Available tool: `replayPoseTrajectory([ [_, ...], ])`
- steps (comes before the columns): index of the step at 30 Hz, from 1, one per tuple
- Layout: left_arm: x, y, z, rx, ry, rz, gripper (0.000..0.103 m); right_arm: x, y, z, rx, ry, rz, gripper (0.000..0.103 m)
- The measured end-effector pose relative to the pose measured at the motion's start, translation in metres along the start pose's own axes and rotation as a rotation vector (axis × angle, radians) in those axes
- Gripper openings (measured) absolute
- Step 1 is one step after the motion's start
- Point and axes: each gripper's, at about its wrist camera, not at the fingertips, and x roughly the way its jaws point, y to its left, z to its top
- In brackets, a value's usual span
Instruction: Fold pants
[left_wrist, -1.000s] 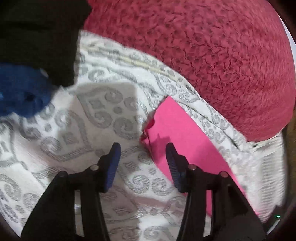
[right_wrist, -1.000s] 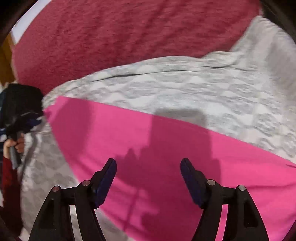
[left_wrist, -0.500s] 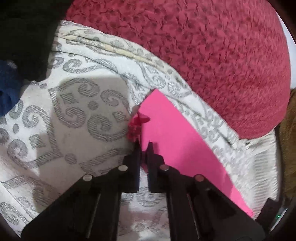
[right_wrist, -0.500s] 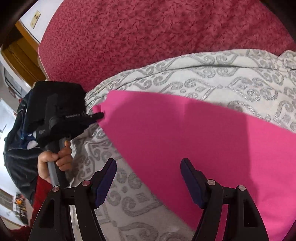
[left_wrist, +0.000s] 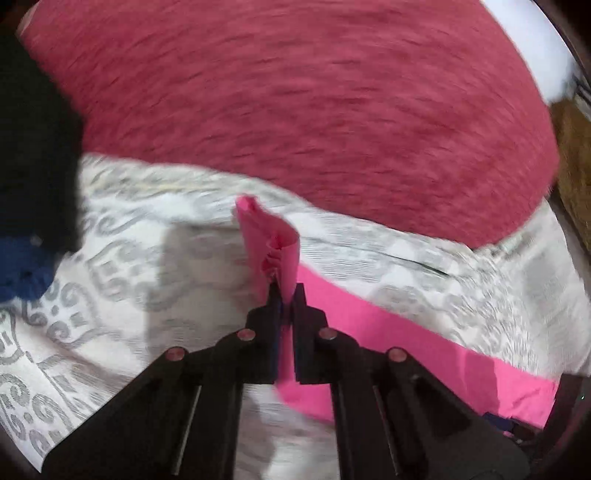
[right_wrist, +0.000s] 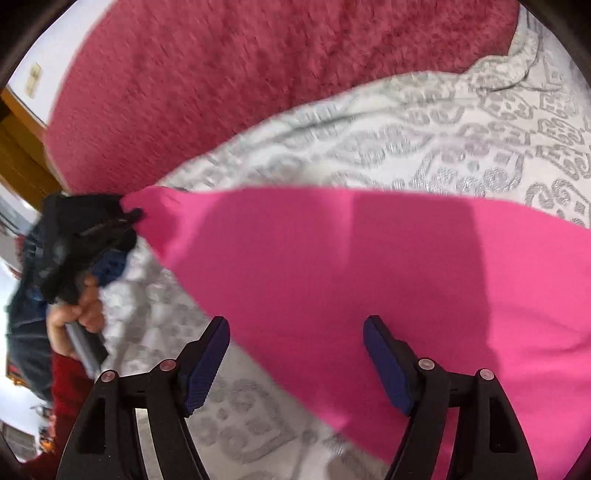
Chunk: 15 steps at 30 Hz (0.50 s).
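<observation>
The pink pants (right_wrist: 332, 266) lie on a white cloth with grey scroll patterns (right_wrist: 461, 122). My left gripper (left_wrist: 285, 291) is shut on a corner of the pants (left_wrist: 273, 236) and holds it lifted off the cloth, so the pink fabric stands up in a crumpled peak between the jaws. The rest of the pants (left_wrist: 406, 339) trail off to the right. In the right wrist view the left gripper (right_wrist: 133, 216) shows at the pants' far left tip. My right gripper (right_wrist: 295, 354) is open and empty, hovering over the near edge of the pants.
A dark red textured blanket (left_wrist: 314, 92) covers the bed behind the patterned cloth (left_wrist: 129, 258). Dark black and blue clothing (left_wrist: 29, 184) lies at the left. A wooden frame (right_wrist: 18, 155) shows at the far left of the right wrist view.
My left gripper closed on the corner of the pants and has lifted it off the cloth. The right gripper stayed open above the pants.
</observation>
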Motion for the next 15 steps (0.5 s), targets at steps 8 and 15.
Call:
replayPoseTrajectory([
  [8,0.005,-0.134,-0.041,0.233,0.06,-0.118,0.006,-0.053,-0.033,-0.02,0.01,-0.095,-0.19,0.077],
  [15,0.031,-0.203,-0.096,0.322,0.2,-0.213,0.006,-0.076,-0.064,-0.023,0.077,-0.13,-0.208,0.077],
])
